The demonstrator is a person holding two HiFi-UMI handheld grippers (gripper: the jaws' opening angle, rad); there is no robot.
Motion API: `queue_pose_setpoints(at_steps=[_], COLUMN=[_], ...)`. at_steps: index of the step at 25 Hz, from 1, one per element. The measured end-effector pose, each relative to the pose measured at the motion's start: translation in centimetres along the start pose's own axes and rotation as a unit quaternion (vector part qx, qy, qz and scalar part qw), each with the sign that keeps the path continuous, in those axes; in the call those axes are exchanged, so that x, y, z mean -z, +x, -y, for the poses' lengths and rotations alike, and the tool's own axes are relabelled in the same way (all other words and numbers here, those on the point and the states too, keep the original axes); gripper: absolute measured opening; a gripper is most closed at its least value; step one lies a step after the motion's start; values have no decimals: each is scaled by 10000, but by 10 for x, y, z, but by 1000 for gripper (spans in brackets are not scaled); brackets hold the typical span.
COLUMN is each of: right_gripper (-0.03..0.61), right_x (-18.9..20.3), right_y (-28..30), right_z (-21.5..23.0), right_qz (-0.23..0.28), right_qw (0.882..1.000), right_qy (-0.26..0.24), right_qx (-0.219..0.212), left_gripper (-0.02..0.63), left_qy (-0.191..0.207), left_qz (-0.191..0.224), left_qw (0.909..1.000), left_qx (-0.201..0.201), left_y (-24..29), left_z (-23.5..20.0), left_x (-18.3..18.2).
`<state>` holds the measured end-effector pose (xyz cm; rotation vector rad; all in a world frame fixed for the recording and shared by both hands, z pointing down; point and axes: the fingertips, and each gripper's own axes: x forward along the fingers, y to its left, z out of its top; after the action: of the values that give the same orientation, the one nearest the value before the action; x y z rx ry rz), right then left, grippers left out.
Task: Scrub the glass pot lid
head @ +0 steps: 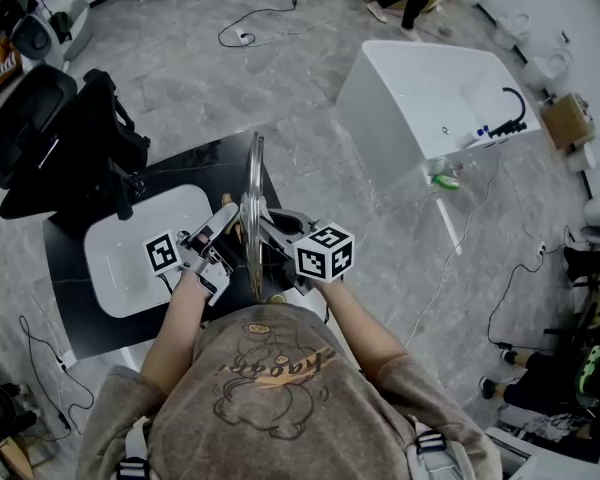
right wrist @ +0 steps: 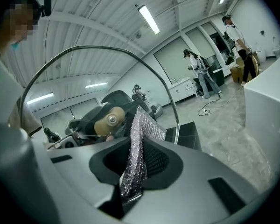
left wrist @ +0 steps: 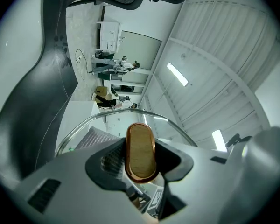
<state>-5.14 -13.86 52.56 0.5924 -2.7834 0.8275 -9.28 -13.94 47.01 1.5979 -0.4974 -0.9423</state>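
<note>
The glass pot lid stands on edge above the black counter, held between both grippers. My left gripper is shut on the lid's brown oval knob, which fills the gap between the jaws of my left gripper. The lid's metal rim arcs behind the knob. My right gripper is shut on a silvery scrub cloth. The cloth hangs from my right gripper on the lid's underside, next to the knob's mounting disc. The rim curves overhead there.
A white sink basin sits in the black counter under the lid. A black chair stands to the left, a large white tub to the right. Cables lie on the grey floor. People stand far off.
</note>
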Motion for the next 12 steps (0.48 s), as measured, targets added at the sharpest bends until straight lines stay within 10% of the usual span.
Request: queue_pose_setpoints(at_steps=[12], right_gripper=[77], right_x=[-1], right_y=[-27], right_z=[-52], right_qz=[91], right_qw=[9958], right_qy=[534], right_qx=[-743], left_gripper=[178], left_qy=[30], left_qz=[75], left_qw=[9998], left_qx=[-204], left_y=[-4], left_z=[-14], left_x=[-6])
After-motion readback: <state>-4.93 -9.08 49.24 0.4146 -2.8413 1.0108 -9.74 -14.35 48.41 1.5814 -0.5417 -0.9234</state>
